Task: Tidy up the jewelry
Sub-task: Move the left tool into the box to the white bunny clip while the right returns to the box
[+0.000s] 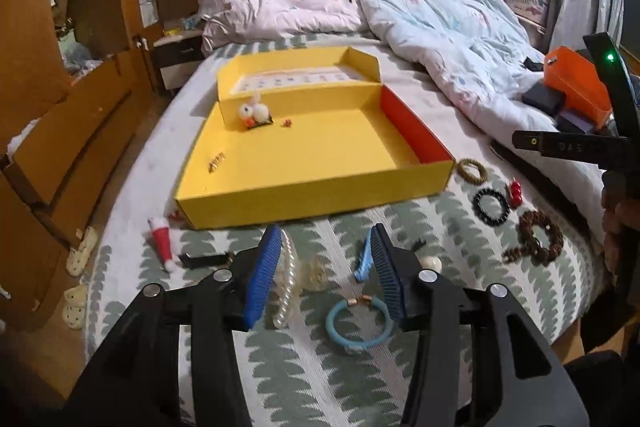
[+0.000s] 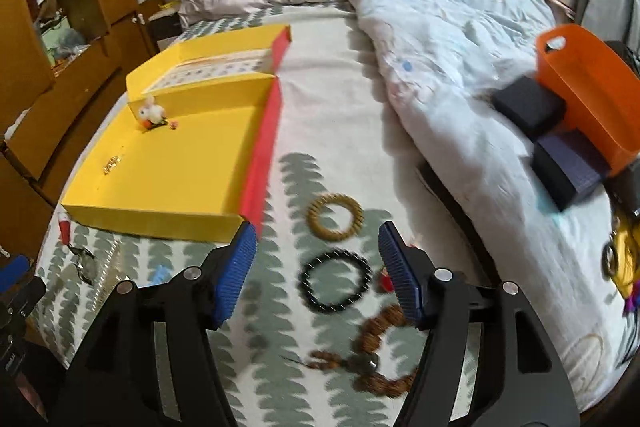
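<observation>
Scanning from the left, the yellow box (image 1: 304,147) lies open on the bed (image 1: 432,115), holding only a white bunny charm (image 1: 254,113) by its back wall and a small gold piece (image 1: 216,161) near its left wall. Most of its floor is bare, so there is plenty of room to drop things in.

Just before the box's near wall hangs the left gripper (image 1: 324,267), jaws apart and gripping nothing. A pearl strand (image 1: 286,287) lies right beside its left pad, running lengthwise away from the camera. A blue bangle (image 1: 357,323) lies flat below and between the pads, beside a blue clip (image 1: 362,261). Both are nearer to this gripper than to the other, and I judge the bangle the easier pick, since it sits inside the jaw line.

Further right, past the box's red side wall (image 2: 264,147), three loose rings sit in a row running toward the camera: a gold bracelet (image 2: 335,217), a black bracelet (image 2: 335,281) and a brown bead string (image 2: 380,347). The right gripper (image 2: 318,267) hovers over them, jaws wide and empty; the black bracelet shows between the pads, though motion blur hides how high above it they are.

To reach the box, either hand must clear the near wall. On the far right the quilt (image 2: 440,47) and an orange bin (image 2: 588,87) crowd the bed's edge.
</observation>
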